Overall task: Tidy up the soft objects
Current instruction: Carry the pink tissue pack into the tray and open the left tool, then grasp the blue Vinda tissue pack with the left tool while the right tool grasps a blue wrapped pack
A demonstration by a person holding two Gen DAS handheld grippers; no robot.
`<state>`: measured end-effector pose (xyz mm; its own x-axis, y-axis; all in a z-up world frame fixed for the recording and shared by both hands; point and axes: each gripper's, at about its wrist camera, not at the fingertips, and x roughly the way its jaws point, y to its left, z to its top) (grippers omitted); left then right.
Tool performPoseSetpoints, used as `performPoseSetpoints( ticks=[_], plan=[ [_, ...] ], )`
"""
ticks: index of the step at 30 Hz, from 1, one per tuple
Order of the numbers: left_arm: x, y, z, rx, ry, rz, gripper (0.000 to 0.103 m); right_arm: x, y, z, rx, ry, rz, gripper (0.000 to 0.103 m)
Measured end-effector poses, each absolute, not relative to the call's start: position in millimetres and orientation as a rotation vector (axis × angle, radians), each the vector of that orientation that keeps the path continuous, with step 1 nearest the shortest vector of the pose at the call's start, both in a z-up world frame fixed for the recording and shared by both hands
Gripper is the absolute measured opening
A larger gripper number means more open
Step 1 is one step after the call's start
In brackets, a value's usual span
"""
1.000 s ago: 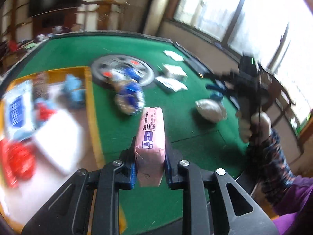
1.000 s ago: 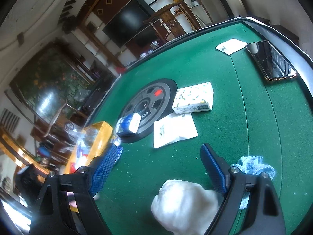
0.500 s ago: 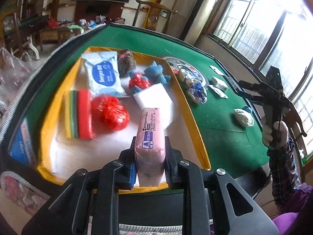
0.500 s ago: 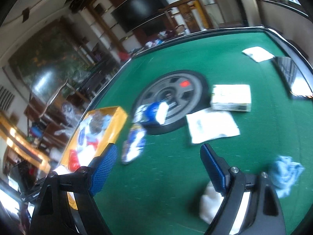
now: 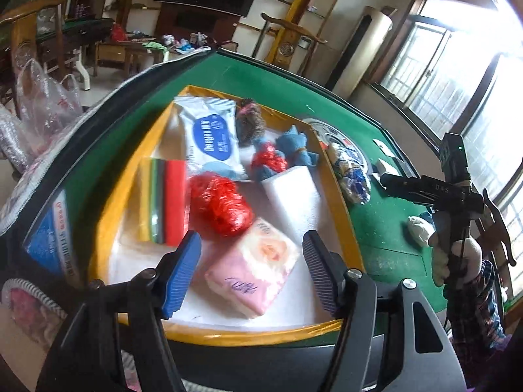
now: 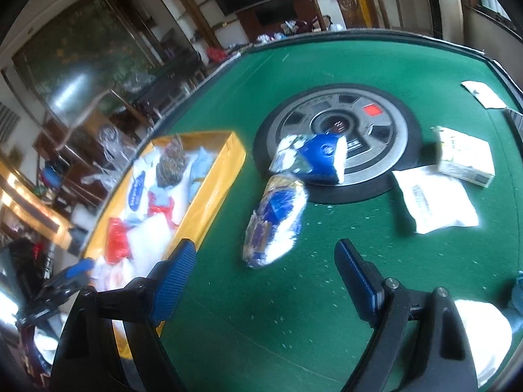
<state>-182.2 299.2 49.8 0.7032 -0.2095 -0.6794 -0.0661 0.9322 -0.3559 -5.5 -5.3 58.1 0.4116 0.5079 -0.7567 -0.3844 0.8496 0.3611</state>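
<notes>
My left gripper (image 5: 251,271) is open above the near end of the yellow-rimmed tray (image 5: 340,202). A pink tissue pack (image 5: 253,266) lies flat in the tray between its fingers. The tray also holds a wet-wipes pack (image 5: 210,137), striped sponges (image 5: 163,201), a red mesh ball (image 5: 219,205), a white sponge (image 5: 294,196) and a blue toy (image 5: 295,152). My right gripper (image 6: 261,271) is open and empty above the green table, near a blue-and-white bag (image 6: 274,225). A second blue bag (image 6: 310,156) lies on the grey disc (image 6: 385,124). A white soft lump (image 6: 483,330) lies at lower right.
A tissue box (image 6: 467,156), a white sachet (image 6: 434,199) and a paper slip (image 6: 483,93) lie on the green table (image 6: 248,326) at the right. The tray (image 6: 212,192) stands at the table's left edge. Chairs and shelves stand beyond the table.
My left gripper opened and let the pink tissue pack drop flat into the tray. My right gripper swung left, from the white lump toward the blue-and-white bags.
</notes>
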Motion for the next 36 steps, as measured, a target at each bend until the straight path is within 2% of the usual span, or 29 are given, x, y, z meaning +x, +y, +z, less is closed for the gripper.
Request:
performPoseSetpoints(
  ticks=[9, 14, 19, 26, 36],
  plan=[
    [-188, 297, 42, -0.332, 0.836, -0.133, 0.064, 20, 17, 43, 0.188, 1.081, 0.507, 0.083],
    [-155, 268, 27, -0.148, 1.045, -0.141, 0.063, 12, 21, 43, 0.157, 1.099, 0.503, 0.083],
    [-113, 259, 15, -0.028, 1.154, -0.155, 0.061, 3, 19, 52, 0.128, 1.096, 0.481, 0.083],
    [-79, 270, 11, -0.142, 1.124, -0.104, 0.062, -4, 8, 62, 0.148, 1.063, 0.455, 0.083],
    [-144, 301, 42, -0.284, 0.998, -0.167, 0.062, 5, -9, 64, 0.16, 1.045, 0.416, 0.083]
  ],
)
